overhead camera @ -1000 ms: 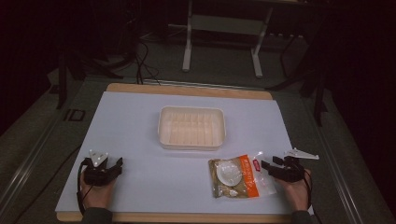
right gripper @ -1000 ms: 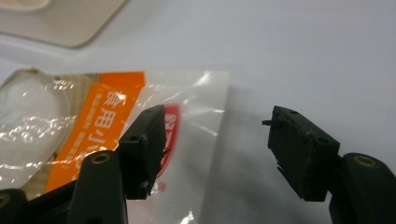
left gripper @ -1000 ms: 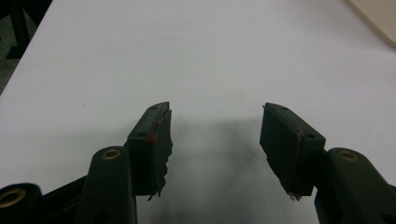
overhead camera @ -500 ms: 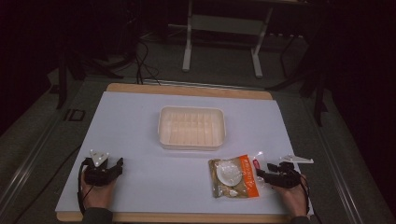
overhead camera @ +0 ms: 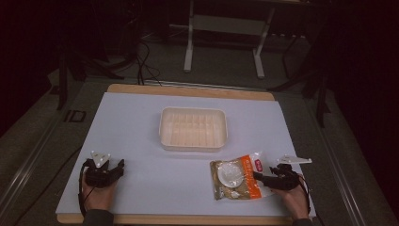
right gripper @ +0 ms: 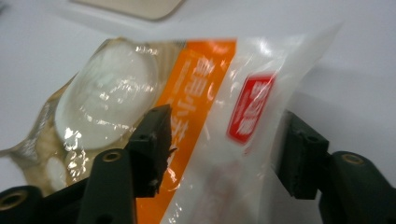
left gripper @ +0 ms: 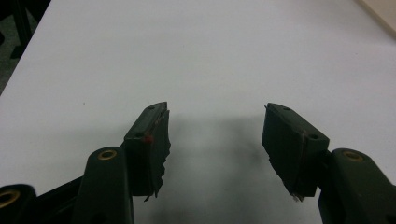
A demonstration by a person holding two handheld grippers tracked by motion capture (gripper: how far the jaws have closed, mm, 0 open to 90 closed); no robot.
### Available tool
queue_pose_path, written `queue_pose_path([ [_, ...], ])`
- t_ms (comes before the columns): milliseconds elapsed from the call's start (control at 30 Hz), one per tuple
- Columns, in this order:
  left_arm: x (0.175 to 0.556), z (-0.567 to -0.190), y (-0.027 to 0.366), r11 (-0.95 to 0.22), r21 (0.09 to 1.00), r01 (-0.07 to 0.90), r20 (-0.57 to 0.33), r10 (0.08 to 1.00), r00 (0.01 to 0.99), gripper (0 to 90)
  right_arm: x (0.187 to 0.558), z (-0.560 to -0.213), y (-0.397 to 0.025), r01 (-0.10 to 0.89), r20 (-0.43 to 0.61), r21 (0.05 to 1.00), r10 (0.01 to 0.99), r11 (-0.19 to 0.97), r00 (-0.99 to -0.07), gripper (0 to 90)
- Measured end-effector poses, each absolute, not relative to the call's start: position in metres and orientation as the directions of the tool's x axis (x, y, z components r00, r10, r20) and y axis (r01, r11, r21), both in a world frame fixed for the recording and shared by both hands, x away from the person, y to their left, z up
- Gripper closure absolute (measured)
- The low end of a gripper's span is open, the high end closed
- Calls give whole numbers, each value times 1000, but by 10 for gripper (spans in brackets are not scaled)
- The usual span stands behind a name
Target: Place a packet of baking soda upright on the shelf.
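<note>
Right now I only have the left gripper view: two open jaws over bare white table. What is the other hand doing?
Observer: The right gripper is at the near-right of the table, its jaws open around the edge of a clear food packet with an orange band.
Operator: Has it clamped the packet?
Observer: Not yet; in the right gripper view the film sits between the jaws with a gap beside each.
Operator: Anything else on the table?
Observer: A shallow cream tray stands mid-table, beyond the packet, with nothing in it.
</note>
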State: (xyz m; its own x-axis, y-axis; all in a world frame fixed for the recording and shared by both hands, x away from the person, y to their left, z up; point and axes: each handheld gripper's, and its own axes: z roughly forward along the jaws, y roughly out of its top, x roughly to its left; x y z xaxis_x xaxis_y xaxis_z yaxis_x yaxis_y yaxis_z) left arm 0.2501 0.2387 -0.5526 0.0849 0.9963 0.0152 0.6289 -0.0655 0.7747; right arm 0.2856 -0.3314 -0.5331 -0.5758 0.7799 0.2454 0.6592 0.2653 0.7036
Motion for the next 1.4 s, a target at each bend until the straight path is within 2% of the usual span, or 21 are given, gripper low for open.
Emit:
queue_pose_path([
  [200, 251, -553, 239, -69, 771, 633, 18, 996, 87, 413, 289, -538, -326, 685, 264, 674, 775, 278, -574, 501],
  [533, 251, -553, 238, -73, 768, 636, 22, 996, 88, 413, 293, -539, -323, 718, 289, 645, 786, 261, -546, 787],
  [667, 251, -553, 238, -73, 767, 638, 21, 996, 88, 414, 294, -538, -323, 730, 296, 633, 790, 258, -537, 872],
  [1000, 252, -553, 239, -69, 767, 638, 18, 996, 85, 414, 290, -530, -322, 746, 309, 631, 814, 212, -492, 898],
  [1400, 252, -553, 238, -72, 765, 640, 21, 996, 87, 415, 285, -518, -320, 717, 300, 669, 812, 196, -501, 900],
])
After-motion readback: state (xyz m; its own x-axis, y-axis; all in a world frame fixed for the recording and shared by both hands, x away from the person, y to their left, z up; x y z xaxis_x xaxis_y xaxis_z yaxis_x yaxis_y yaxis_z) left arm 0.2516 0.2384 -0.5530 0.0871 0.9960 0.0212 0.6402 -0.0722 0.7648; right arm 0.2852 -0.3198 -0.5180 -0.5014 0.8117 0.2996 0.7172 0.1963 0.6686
